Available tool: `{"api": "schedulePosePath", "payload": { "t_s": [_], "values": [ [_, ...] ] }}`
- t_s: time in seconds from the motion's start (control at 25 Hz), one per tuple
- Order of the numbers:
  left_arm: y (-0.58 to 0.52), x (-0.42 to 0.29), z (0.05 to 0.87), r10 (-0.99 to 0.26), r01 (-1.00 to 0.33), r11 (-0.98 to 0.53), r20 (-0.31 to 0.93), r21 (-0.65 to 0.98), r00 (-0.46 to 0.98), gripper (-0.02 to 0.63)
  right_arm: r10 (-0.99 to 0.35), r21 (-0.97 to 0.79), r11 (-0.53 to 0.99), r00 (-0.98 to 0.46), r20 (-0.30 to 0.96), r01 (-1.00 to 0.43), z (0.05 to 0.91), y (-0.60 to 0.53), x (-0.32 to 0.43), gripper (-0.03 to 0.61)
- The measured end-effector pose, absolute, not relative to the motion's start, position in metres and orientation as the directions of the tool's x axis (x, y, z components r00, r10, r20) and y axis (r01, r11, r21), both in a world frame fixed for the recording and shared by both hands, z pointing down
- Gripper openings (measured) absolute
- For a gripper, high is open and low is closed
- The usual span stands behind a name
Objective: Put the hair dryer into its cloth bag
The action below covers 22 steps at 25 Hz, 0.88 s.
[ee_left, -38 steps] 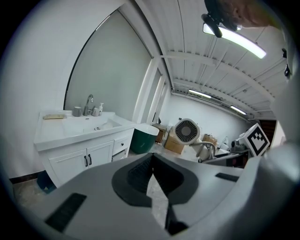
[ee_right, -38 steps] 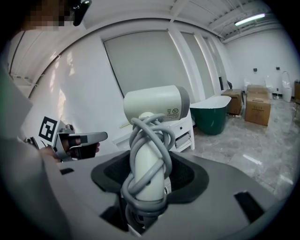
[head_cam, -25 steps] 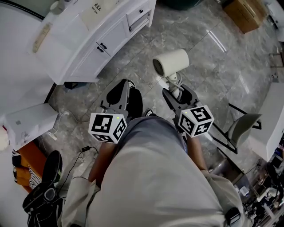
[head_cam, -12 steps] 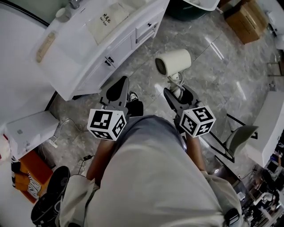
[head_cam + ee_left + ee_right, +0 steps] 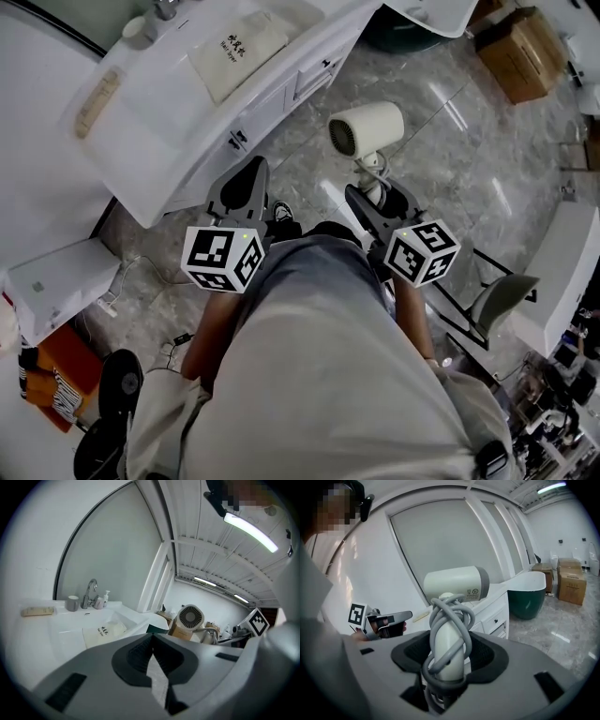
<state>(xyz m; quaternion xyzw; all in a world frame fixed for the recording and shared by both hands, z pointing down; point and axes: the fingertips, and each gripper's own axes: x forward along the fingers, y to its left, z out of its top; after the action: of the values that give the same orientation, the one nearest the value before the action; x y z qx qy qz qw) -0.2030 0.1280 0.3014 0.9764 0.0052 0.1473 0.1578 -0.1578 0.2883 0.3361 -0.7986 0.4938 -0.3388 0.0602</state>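
Note:
A cream hair dryer (image 5: 366,128) with a grey cord wound round its handle (image 5: 449,639) stands upright in my right gripper (image 5: 378,195), which is shut on the handle. In the right gripper view the dryer's barrel (image 5: 457,584) lies across above the gripper (image 5: 447,663). My left gripper (image 5: 251,175) is shut with nothing in it and is held beside the right one over the floor. The cream cloth bag (image 5: 239,49) with dark lettering lies flat on the white vanity counter (image 5: 169,112), ahead and to the left. In the left gripper view it is the bag (image 5: 104,631) past the gripper (image 5: 153,641).
On the counter are a faucet (image 5: 90,592), a grey cup (image 5: 71,603), a small bottle and a tan brush (image 5: 97,98). A dark green tub (image 5: 526,599) and cardboard boxes (image 5: 520,33) stand further off. A chair (image 5: 502,286) is at the right, a white box (image 5: 56,277) at the left.
Both grippers and the dryer have been carried together toward the vanity. The counter and the bag have come further into the head view and nearer.

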Motion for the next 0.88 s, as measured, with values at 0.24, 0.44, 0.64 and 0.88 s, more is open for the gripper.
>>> {"api": "schedulePosePath", "payload": {
  "t_s": [0.24,0.44,0.64,0.88],
  "values": [
    [0.11,-0.195,0.31,0.032,-0.074,-0.936,0.293,0.344,0.956,0.002,-0.82,-0.438,-0.51,0.265,0.507,-0.74,0.344,0.277,-0.144,0.236],
    [0.093,-0.185,0.312,-0.009,-0.115,-0.932,0.298,0.342,0.955,0.002,-0.825,-0.437,-0.496,0.249,0.508,-0.75,0.345,0.263,-0.123,0.236],
    [0.074,-0.162,0.311,-0.059,-0.159,-0.936,0.307,0.313,0.95,0.002,-0.846,-0.435,-0.447,0.212,0.489,-0.781,0.344,0.238,-0.082,0.236],
    [0.047,-0.117,0.304,-0.162,-0.258,-0.911,0.297,0.322,0.941,0.002,-0.874,-0.436,-0.34,0.107,0.475,-0.833,0.342,0.201,-0.016,0.236]
  ]
}}
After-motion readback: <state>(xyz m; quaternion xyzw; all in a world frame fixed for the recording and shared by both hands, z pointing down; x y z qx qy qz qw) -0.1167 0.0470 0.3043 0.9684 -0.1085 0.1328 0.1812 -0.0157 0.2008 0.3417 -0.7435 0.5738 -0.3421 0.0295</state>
